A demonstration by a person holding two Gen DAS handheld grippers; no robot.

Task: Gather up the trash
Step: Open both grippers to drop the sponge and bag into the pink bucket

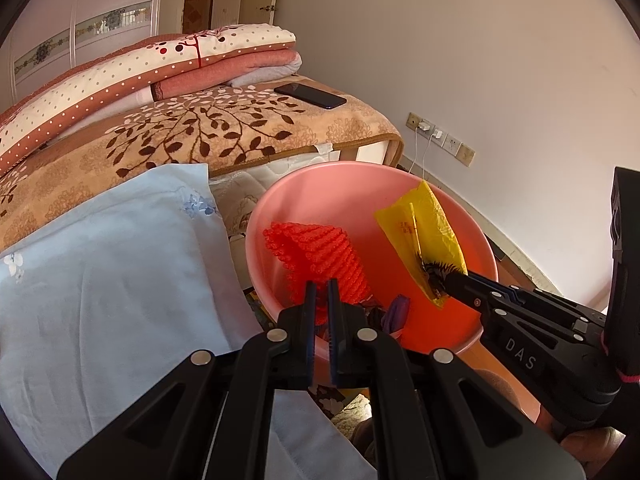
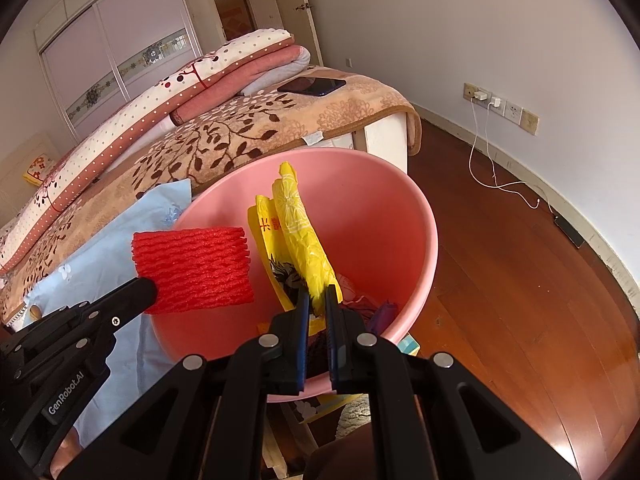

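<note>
Both our claws pinch trash above the round pink plastic basin [image 2: 416,216]; left gripper [image 1: 322,286] grips the red foam fruit net [image 1: 320,256], right gripper [image 2: 316,294] the crumpled yellow plastic bag [image 2: 300,236], long axis pointing away; release drops both in.

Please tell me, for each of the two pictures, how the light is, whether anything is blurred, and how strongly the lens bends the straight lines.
Left wrist view: sunlight makes the pink basin glow orange inside; the red foam net and yellow bag are sharp; the skirting curves strongly. Right wrist view: softer, even light, with a mild sheen on the wooden floor; everything is sharp; the floorboards bow; the corners are black.
</note>
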